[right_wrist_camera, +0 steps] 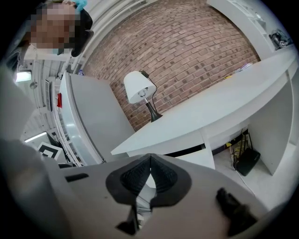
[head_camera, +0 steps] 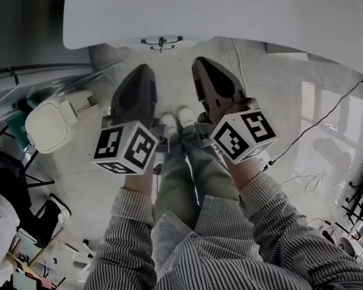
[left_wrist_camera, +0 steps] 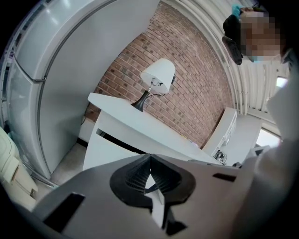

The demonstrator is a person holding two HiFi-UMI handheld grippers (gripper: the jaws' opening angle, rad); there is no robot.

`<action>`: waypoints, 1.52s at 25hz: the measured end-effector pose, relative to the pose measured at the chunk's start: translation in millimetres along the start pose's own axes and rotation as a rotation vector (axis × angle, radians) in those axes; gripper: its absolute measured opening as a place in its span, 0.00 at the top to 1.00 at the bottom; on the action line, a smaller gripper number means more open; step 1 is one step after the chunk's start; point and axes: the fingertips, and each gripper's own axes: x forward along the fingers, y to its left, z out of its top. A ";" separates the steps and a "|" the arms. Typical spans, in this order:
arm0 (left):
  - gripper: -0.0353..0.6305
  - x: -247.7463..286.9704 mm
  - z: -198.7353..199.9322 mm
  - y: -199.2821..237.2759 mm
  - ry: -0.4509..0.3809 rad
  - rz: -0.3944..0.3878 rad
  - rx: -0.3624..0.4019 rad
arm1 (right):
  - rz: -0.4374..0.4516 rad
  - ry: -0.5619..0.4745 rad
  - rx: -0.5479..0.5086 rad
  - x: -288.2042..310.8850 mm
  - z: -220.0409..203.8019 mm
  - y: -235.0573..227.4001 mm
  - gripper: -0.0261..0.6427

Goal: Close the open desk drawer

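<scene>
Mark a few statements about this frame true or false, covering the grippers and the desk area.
1. The left gripper and the right gripper both have their jaws together with nothing between them. True.
2. A lamp with a white shade stands on the desk. True.
3. Plain white plaster backs the desk. False: a brick wall stands behind it.
4. The right gripper presses on the desk. False: both grippers are held short of it, above the person's shoes.

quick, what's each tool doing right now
Left tool: closed, holding nothing.
Right tool: closed, holding nothing.
</scene>
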 end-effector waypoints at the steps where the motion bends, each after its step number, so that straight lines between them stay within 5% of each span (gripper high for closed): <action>1: 0.93 -4.7 3.9 -5.5 -0.002 -0.006 0.005 | 0.001 0.001 -0.011 -4.2 4.2 5.2 0.94; 18: 0.93 -80.5 47.7 -88.8 0.045 -0.092 0.157 | 0.047 0.042 -0.094 -71.6 61.0 91.9 0.94; 38: 0.93 -140.2 107.4 -139.4 0.020 -0.068 0.186 | 0.158 0.123 -0.187 -110.3 113.5 158.3 0.94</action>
